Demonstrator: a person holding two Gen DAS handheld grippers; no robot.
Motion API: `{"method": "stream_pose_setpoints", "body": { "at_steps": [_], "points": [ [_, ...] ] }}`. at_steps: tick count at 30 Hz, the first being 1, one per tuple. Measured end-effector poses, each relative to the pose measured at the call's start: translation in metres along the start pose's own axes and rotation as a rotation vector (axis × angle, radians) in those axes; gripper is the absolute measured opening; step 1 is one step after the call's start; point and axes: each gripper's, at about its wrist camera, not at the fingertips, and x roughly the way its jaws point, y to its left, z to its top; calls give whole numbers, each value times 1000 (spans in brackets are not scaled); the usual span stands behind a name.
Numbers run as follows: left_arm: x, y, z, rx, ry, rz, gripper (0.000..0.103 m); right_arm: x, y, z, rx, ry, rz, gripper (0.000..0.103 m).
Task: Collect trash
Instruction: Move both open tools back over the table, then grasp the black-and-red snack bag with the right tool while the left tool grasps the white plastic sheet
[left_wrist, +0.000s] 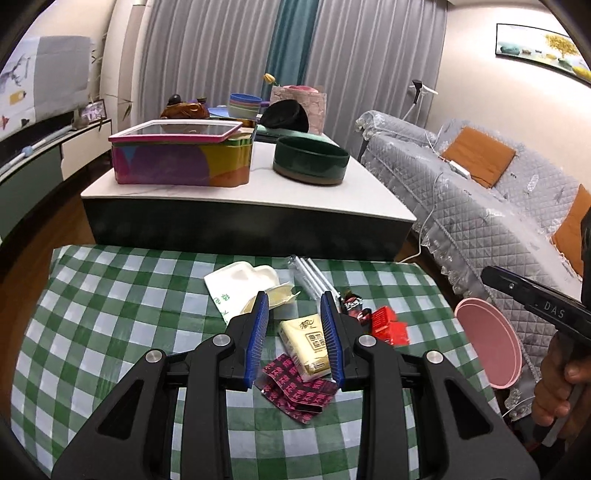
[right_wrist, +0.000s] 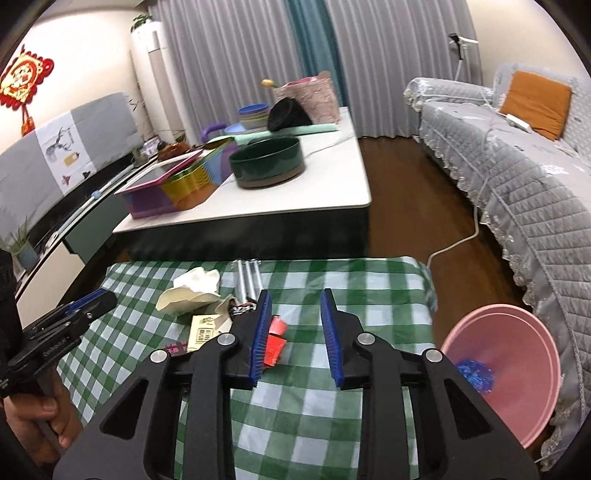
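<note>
On the green checked cloth the litter lies clustered. Just ahead of the left gripper, whose jaws stand apart and empty, lies the yellow tissue packet, its long axis running away along the fingers. The right gripper, also apart and empty, hovers nearer the red wrapper and the pink bin.
</note>
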Motion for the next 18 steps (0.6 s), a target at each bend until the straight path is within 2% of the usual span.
{"method": "stream_pose_setpoints", "body": {
  "at_steps": [6,12,18],
  "points": [
    [14,9,-5,-8,24,4,29,29,21,-6,-35,43,59,26],
    [33,25,-6,-57,50,16,29,58,39,-13,-73,99,110,27],
    [48,27,-7,-66,67,12,29,83,52,-21,-126,141,118,27]
  ]
}}
